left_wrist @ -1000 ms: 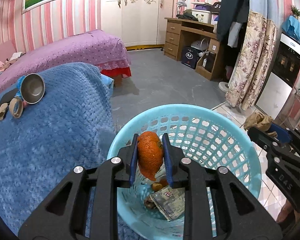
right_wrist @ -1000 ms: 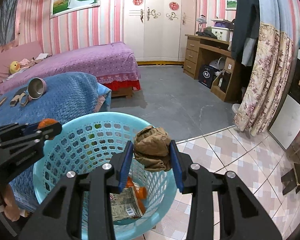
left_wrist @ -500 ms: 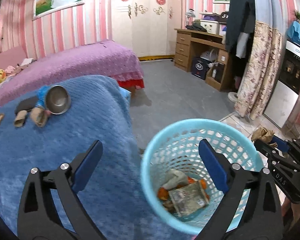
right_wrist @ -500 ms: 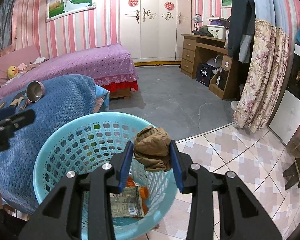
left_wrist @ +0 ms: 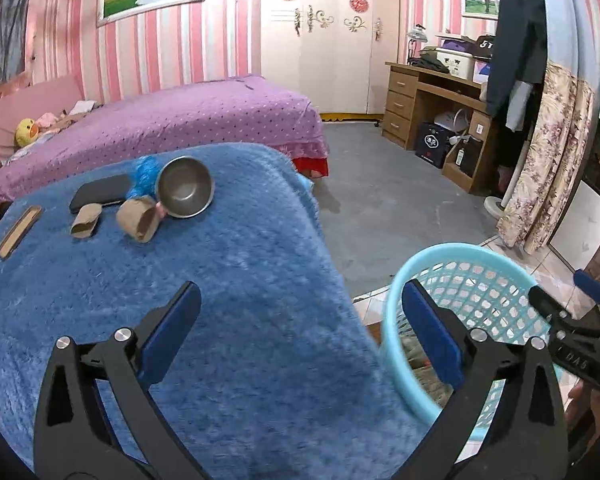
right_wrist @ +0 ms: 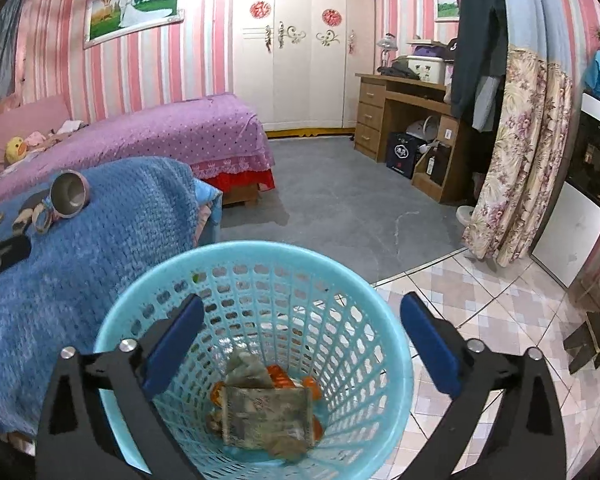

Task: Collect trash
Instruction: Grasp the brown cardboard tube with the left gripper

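Since the earlier frames both grippers have let go. The left hand-held gripper [left_wrist: 300, 332] gripped an orange peel over the basket; now its jaws have just been opening, stand wide with nothing between them, and it has swung away over the blue blanket [left_wrist: 220, 300], basket now at its right finger. The right hand-held gripper [right_wrist: 302, 332] held a crumpled brown paper wad until half a second ago; its jaws have just been opening too, wide apart and empty, above the light-blue basket [right_wrist: 392, 360].

Trash in basket [right_wrist: 266, 408]: banknote-like wrapper, orange peel bits, crumpled paper, lying on the bottom, below and between the right gripper's fingers, not touching them.

On the blanket, well ahead of the left gripper: two cardboard tubes [left_wrist: 112, 222], a metal bowl [left_wrist: 185, 187] tipped on its side just beside one tube, a black case [left_wrist: 100, 198], a blue crumpled thing [left_wrist: 145, 174], a flat brown strip [left_wrist: 19, 231].
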Action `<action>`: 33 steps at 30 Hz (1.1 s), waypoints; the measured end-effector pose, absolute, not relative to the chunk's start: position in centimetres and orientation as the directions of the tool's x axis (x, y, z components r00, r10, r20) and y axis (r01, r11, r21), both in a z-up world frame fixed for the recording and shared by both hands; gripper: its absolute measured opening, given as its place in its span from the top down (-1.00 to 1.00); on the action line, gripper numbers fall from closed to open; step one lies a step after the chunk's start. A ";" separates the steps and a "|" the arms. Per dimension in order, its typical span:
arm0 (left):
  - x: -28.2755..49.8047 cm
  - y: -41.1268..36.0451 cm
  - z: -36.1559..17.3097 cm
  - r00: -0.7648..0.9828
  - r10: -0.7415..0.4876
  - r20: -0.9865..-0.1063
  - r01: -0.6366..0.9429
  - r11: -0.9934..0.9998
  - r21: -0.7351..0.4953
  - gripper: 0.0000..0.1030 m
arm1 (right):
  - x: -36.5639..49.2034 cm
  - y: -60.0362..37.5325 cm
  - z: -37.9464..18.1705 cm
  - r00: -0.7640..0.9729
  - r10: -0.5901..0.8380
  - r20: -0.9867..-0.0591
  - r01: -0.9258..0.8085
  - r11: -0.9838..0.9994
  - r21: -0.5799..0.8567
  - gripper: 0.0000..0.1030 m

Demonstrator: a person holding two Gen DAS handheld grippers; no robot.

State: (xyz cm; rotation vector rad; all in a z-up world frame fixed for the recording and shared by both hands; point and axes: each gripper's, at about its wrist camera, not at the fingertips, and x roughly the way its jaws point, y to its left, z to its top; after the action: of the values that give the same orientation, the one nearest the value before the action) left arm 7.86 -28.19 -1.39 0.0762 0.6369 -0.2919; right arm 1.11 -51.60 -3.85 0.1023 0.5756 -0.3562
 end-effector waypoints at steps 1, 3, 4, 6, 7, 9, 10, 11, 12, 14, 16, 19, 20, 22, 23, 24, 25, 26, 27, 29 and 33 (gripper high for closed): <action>8.0 -27.6 -1.4 0.766 -0.240 -0.596 0.285 0.958 -0.019 -0.89 | 1.1 -51.4 -3.7 0.779 -0.305 -0.547 0.363 0.932 -0.002 -0.90; 8.3 -25.9 -1.3 0.772 -0.225 -0.594 0.266 0.964 -0.019 -0.89 | 1.6 -50.5 -3.1 0.782 -0.308 -0.542 0.370 0.929 0.006 -0.90; 8.4 -25.3 -1.2 0.775 -0.216 -0.594 0.256 0.966 -0.017 -0.89 | 1.8 -49.9 -2.8 0.787 -0.305 -0.536 0.369 0.929 0.012 -0.90; 8.9 -23.4 -1.0 0.778 -0.202 -0.595 0.237 0.971 -0.020 -0.89 | 2.4 -48.5 -2.3 0.797 -0.297 -0.526 0.361 0.933 0.019 -0.90; 9.2 -22.3 -0.8 0.779 -0.195 -0.597 0.229 0.973 -0.019 -0.89 | 2.9 -47.4 -1.8 0.807 -0.287 -0.516 0.348 0.937 0.024 -0.90; 9.6 -20.5 -0.6 0.784 -0.179 -0.595 0.214 0.977 -0.011 -0.89 | 3.8 -45.4 -1.2 0.821 -0.269 -0.503 0.326 0.945 0.027 -0.90; 9.8 -19.6 -0.4 0.787 -0.171 -0.593 0.207 0.978 -0.007 -0.89 | 4.2 -44.6 -1.1 0.827 -0.258 -0.500 0.313 0.949 0.027 -0.91; 10.1 -18.5 -0.1 0.791 -0.162 -0.589 0.199 0.980 -0.002 -0.89 | 4.9 -43.3 -0.7 0.833 -0.244 -0.496 0.294 0.956 0.024 -0.91; 10.4 -17.2 0.1 0.796 -0.153 -0.586 0.191 0.982 0.002 -0.89 | 5.3 -42.5 -0.6 0.837 -0.238 -0.492 0.284 0.959 0.019 -0.91; 11.1 -15.1 0.5 0.801 -0.137 -0.583 0.175 0.984 0.009 -0.89 | 6.3 -40.3 0.0 0.851 -0.219 -0.477 0.253 0.967 0.007 -0.91; 12.0 -12.7 0.9 0.807 -0.123 -0.577 0.158 0.987 0.011 -0.89 | 7.6 -37.8 0.5 0.868 -0.188 -0.460 0.214 0.977 0.005 -0.91; 13.8 -9.2 1.3 0.820 -0.077 -0.568 0.115 0.993 0.031 -0.89 | 9.8 -34.3 1.1 0.879 -0.138 -0.456 0.153 0.988 -0.004 -0.91; 14.7 -7.7 1.2 0.819 -0.059 -0.571 0.096 0.995 0.035 -0.89 | 10.4 -33.3 1.2 0.881 -0.124 -0.456 0.135 0.991 -0.009 -0.91; 15.8 -6.0 0.9 0.817 -0.042 -0.575 0.073 0.997 0.031 -0.89 | 12.3 -30.8 1.1 0.882 -0.097 -0.461 0.095 0.995 -0.027 -0.91; 16.5 -4.7 0.5 0.816 -0.027 -0.578 0.054 0.998 0.030 -0.89 | 13.0 -29.7 1.2 0.882 -0.086 -0.463 0.080 0.996 -0.032 -0.91; 16.9 -3.9 0.1 0.813 -0.017 -0.582 0.044 0.998 0.033 -0.89 | 13.9 -28.6 1.1 0.884 -0.069 -0.463 0.060 0.998 -0.034 -0.91; 17.5 -3.3 -0.2 0.808 -0.006 -0.590 0.036 0.999 0.040 -0.89 | 14.8 -27.5 0.9 0.884 -0.052 -0.465 0.041 0.999 -0.034 -0.91; 18.3 -2.5 -0.8 0.798 0.010 -0.603 0.028 0.998 0.055 -0.89 | 15.4 -26.5 0.6 0.883 -0.038 -0.468 0.026 0.999 -0.032 -0.91; 18.9 -1.9 -1.4 0.789 0.028 -0.613 0.021 0.997 0.072 -0.89 | 16.7 -25.2 0.1 0.878 -0.014 -0.478 0.000 1.000 -0.028 -0.90; 20.3 -0.9 -2.3 0.776 0.041 -0.629 0.019 0.996 0.088 -0.89 | 18.6 -23.8 -0.7 0.868 0.003 -0.497 -0.019 0.999 -0.028 -0.90; 23.8 0.9 -4.4 0.733 0.036 -0.679 -0.002 0.999 0.051 -0.89 | 21.4 -22.9 -2.4 0.849 0.024 -0.528 -0.035 0.999 -0.012 -0.90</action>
State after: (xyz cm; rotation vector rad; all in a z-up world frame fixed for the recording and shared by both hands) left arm 23.80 0.87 -4.43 0.0479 0.7473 0.0209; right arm 21.41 -22.91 -2.37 -0.0216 0.5559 0.0310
